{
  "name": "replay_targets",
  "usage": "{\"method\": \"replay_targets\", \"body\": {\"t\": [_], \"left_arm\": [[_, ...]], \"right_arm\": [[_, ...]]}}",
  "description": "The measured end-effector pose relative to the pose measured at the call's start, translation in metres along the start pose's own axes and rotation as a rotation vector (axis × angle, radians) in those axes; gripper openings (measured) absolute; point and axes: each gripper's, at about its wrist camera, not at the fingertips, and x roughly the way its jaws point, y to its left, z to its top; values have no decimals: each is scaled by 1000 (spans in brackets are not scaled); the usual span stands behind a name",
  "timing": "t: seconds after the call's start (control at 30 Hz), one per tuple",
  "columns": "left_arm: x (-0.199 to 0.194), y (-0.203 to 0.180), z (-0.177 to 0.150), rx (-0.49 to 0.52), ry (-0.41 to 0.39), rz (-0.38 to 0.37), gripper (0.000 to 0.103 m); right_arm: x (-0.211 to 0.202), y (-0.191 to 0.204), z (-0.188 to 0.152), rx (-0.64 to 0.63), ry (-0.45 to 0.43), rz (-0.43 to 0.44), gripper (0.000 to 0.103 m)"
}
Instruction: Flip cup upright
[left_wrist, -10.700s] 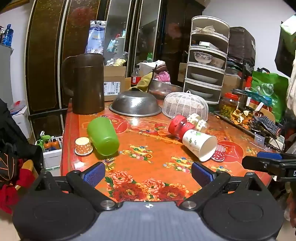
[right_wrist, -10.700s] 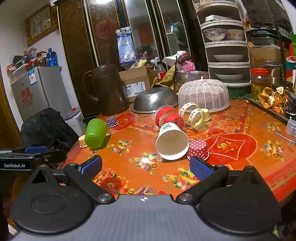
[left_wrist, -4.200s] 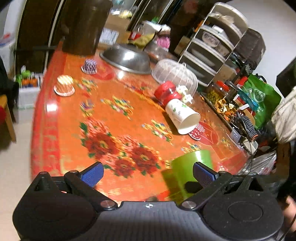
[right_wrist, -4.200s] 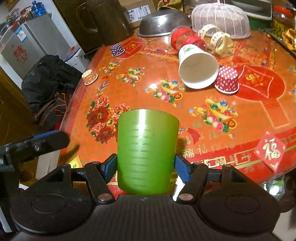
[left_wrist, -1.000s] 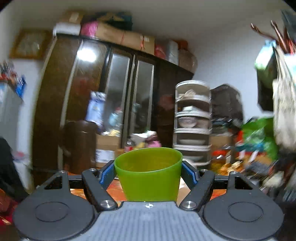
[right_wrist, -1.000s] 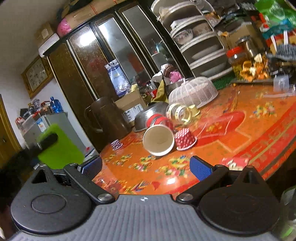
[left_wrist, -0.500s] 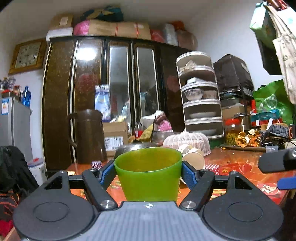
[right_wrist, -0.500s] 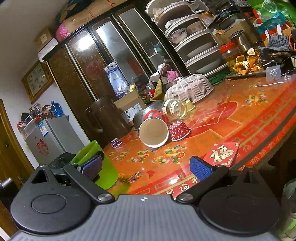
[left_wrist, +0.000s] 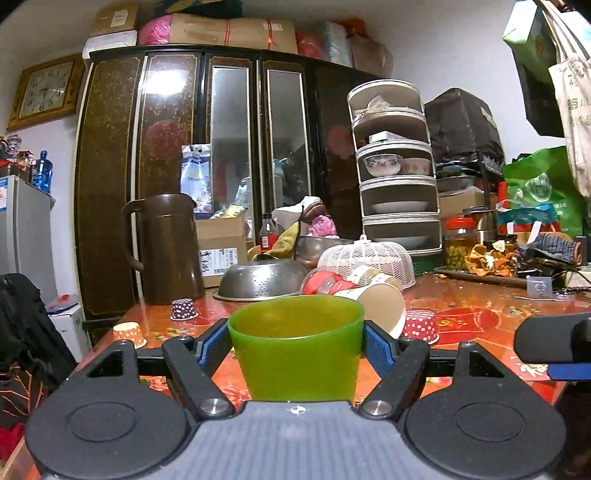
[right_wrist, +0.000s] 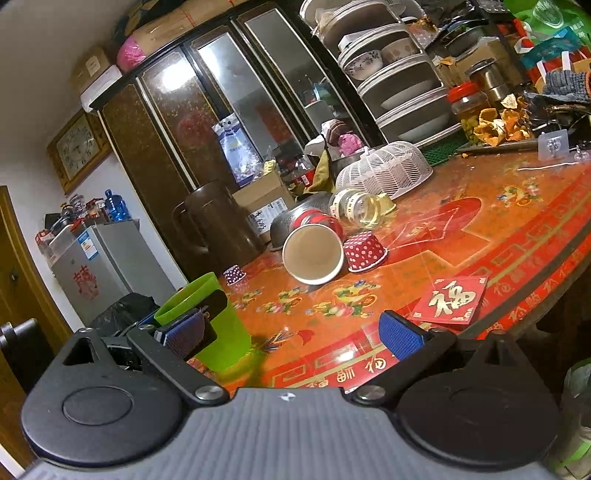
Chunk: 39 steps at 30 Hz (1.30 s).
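Observation:
My left gripper (left_wrist: 295, 341) is shut on the green plastic cup (left_wrist: 295, 350), which stands upright with its mouth up, low over the near edge of the red floral table (left_wrist: 480, 306). In the right wrist view the green cup (right_wrist: 218, 332) shows at the left, with a finger of the left gripper clamped on its side; I cannot tell whether its base touches the table. My right gripper (right_wrist: 291, 336) is open and empty, to the right of the cup over the table's front edge. Its finger shows at the right of the left wrist view (left_wrist: 554, 345).
A white paper cup (right_wrist: 314, 254) lies on its side mid-table, next to a red dotted cupcake liner (right_wrist: 364, 251), a red jar (right_wrist: 317, 219) and a clear jar (right_wrist: 358, 208). Behind stand a steel colander (left_wrist: 260, 278), a white mesh cover (left_wrist: 365, 258) and a brown pitcher (left_wrist: 168, 247).
The left gripper has come down with the green cup towards the table's near edge. The right gripper has tilted and shifted a little; it stays open.

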Motion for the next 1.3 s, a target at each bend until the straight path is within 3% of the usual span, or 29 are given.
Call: {"method": "replay_targets", "body": {"t": [0.03,0.1,0.3,0.43,0.57,0.67,0.77,0.83,0.97,1.07,1.3], "left_arm": [[1,0,1,-1,5,-11,91],[1,0,3,-10,12,-16,96],[7,1,4,2,72,-69,100],[5,3,2,30,99,-49,101],[-18,28,-1,13,120,-29,101],[-32,60,21,-37,218,-51,101],[-41,85,56,-15,321,-110,101],[-54,98,74,-15,310,-142,101],[-76,110,96,-28,293,-175,101],[-79,112,104,-37,311,-204,101],[-73,103,112,-59,329,-242,101]], "right_arm": [[0,0,0,-1,0,2,102],[1,2,0,-2,2,4,102],[0,4,2,-11,-3,1,102],[-1,7,3,-17,-3,-3,102],[-2,16,8,-52,-2,-25,102],[-1,37,16,-150,11,-54,102],[1,73,31,-296,37,-113,102],[-1,92,42,-337,35,-134,102],[-3,120,57,-349,151,-126,102],[-3,135,57,-413,198,-178,102],[5,122,64,-359,229,-164,102]]}}
